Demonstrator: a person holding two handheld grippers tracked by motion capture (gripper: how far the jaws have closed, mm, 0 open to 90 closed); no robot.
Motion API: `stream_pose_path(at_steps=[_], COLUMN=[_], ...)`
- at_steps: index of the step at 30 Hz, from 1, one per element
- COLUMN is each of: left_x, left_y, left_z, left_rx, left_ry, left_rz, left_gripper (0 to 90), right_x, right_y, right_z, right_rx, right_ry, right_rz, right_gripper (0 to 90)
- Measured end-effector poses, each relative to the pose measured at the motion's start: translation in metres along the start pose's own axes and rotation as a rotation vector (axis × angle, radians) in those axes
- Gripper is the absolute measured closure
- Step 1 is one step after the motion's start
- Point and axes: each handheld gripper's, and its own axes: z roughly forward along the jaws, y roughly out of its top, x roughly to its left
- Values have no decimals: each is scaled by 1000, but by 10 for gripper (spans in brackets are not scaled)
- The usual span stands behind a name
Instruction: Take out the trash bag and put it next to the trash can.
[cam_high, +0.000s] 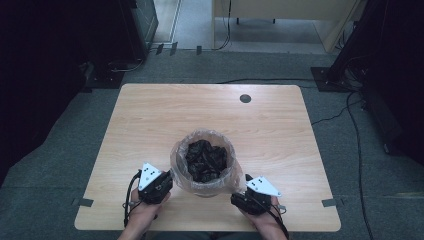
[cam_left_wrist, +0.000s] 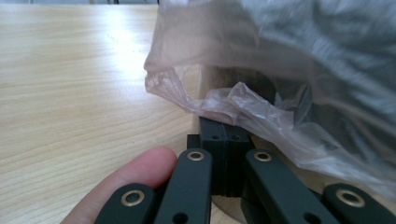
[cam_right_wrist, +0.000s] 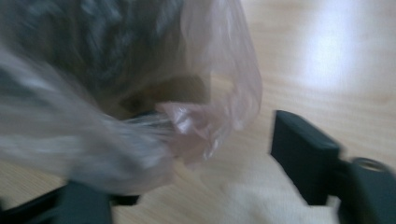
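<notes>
A clear plastic bag (cam_high: 226, 175) lines a round container near the table's front edge and holds crumpled black material (cam_high: 205, 157). My left gripper (cam_high: 169, 179) is at the bag's left side. In the left gripper view its jaws are pressed together, and my left gripper (cam_left_wrist: 226, 133) is pinching the bag's folded hem (cam_left_wrist: 233, 100). A fingertip (cam_left_wrist: 140, 172) shows beside the jaws. My right gripper (cam_high: 245, 186) is at the bag's right side. In the blurred right gripper view my right gripper (cam_right_wrist: 191, 163) stands open, with the bag's loose edge (cam_right_wrist: 210, 126) hanging between its jaws.
The light wooden table (cam_high: 150, 115) has a small round grey cap (cam_high: 245, 98) near its far edge. Cables run over the grey floor to the right, and dark equipment stands at both sides beyond the table.
</notes>
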Motion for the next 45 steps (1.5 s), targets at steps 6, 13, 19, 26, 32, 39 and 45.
stream_pose_path(at_steps=[6,13,19,26,32,39,45], left_x=[-3,-15,-29,-3,9,-10,-22], left_y=[15,46,74,54,-1,-12,-5], left_z=[-14,-38,-44,-35,-5,9,15], left_rx=[-54,-133,-163,-110,72,108,102], left_ry=[3,1,-4,169,268,254,323], left_rz=[-4,55,139,27,7,64,201], left_gripper=[900,900,900,786,617,483,418], right_x=[2,3,14,22,33,38,41], right_y=[12,44,77,113,127,126,123], right_z=[-6,-22,-28,-32,-26,-16,-11], right_rx=[-78,-217,-291,-341,-339,-322,-288], right_ry=[-25,-27,-43,-1,23,42,52], right_rz=[-51,-51,-110,-119,-143,-125,-138], right_gripper=[786,898,900,898,896,895,894])
